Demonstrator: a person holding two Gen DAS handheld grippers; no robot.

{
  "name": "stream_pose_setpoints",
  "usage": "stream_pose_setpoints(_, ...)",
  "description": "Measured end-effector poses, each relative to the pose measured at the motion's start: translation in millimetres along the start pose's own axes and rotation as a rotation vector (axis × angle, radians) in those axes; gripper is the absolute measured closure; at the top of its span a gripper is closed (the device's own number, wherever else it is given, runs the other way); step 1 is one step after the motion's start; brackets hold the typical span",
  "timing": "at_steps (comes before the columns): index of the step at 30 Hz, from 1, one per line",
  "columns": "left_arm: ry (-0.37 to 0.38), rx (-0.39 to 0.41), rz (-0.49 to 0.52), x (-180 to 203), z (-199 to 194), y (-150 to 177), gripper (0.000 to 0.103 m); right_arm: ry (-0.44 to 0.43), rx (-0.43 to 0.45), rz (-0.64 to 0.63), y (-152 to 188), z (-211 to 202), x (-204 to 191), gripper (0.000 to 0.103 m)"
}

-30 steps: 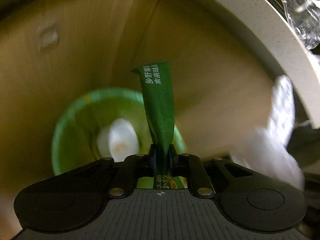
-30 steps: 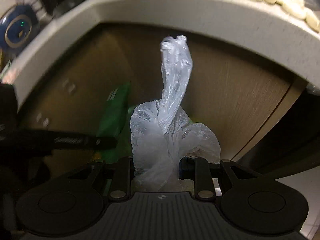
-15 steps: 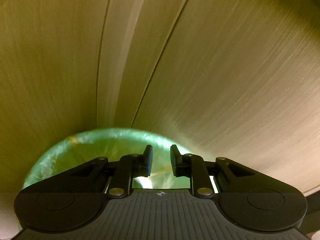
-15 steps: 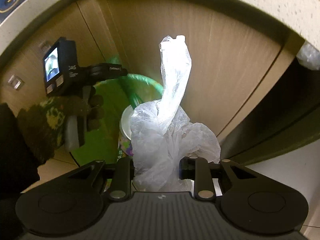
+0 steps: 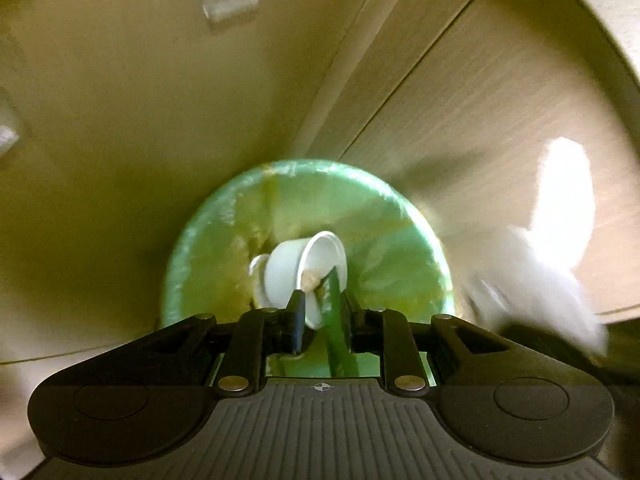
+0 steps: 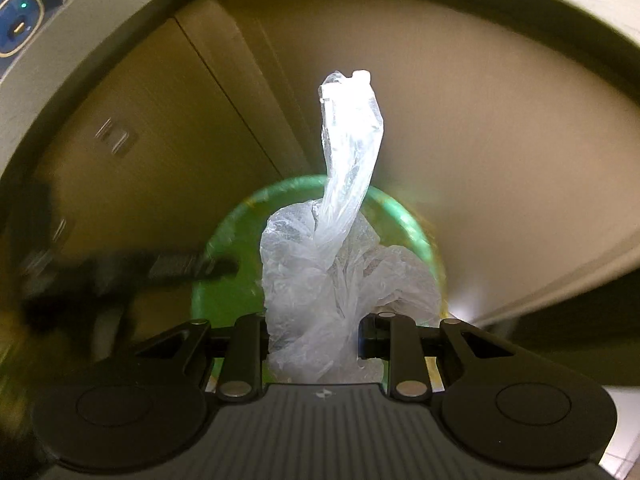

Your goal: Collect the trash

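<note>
The left gripper [image 5: 322,320], shut on a green wrapper [image 5: 335,332] a second earlier, was seen with its jaws parted; the wrapper, apparently released, lay between them, dropping into the green-lined bin [image 5: 200,248] beside a white cup [image 5: 296,276]. One piece was thus judged delivered. The right gripper [image 6: 312,336] was clamped on a crumpled clear plastic bag [image 6: 344,240], held above the bin and not yet dropped.
</note>
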State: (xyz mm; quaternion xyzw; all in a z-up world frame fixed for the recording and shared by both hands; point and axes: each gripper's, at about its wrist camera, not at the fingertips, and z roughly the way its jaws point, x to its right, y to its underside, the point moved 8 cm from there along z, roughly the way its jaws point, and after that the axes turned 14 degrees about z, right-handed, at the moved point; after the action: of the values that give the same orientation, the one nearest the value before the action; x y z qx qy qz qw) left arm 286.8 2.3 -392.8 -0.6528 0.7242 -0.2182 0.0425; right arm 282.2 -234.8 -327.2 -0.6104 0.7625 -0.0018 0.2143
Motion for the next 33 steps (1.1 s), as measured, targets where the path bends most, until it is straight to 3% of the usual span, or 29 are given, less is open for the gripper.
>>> stream_pose_setpoints(8, 0.036, 0.004, 0.084, 9, -47, -24, 0.081, 0.079, -0.086, 0.0, -36, 66, -26, 0.075)
stream_pose_setpoints(10, 0.05, 0.003, 0.105, 9, -46, -30, 0.081, 0.092, -0.101, 0.015, -42, 71, -27, 0.069)
stream_pose_setpoints(12, 0.064, -0.009, 0.116, 8, -47, -32, 0.081, 0.091, -0.109, 0.054, -41, 71, -27, 0.054)
stream_pose_setpoints(13, 0.076, -0.017, 0.118, 8, -46, -32, 0.081, 0.09, -0.108, 0.079, -41, 69, -24, 0.052)
stream_pose_setpoints(19, 0.157, -0.065, 0.129, 12, -40, -28, 0.081, 0.115, -0.11, 0.197, -45, 70, -6, 0.051)
stream_pose_setpoints(24, 0.171, -0.072, 0.145, 20, -30, -31, 0.081, 0.134, -0.101, 0.292, -41, 63, 6, 0.051)
stream_pose_setpoints(28, 0.181, 0.03, 0.159, 38, -51, -33, 0.081, 0.136, -0.024, 0.292, -37, 29, 1, 0.051)
stream_pose_setpoints(30, 0.181, 0.135, 0.165, 47, -76, -33, 0.081, 0.111, 0.04, 0.26, -37, 7, -6, 0.051)
stream_pose_setpoints(33, 0.122, 0.33, 0.186, 60, -127, -27, 0.081, 0.057, 0.174, 0.135, -38, -43, -20, 0.051)
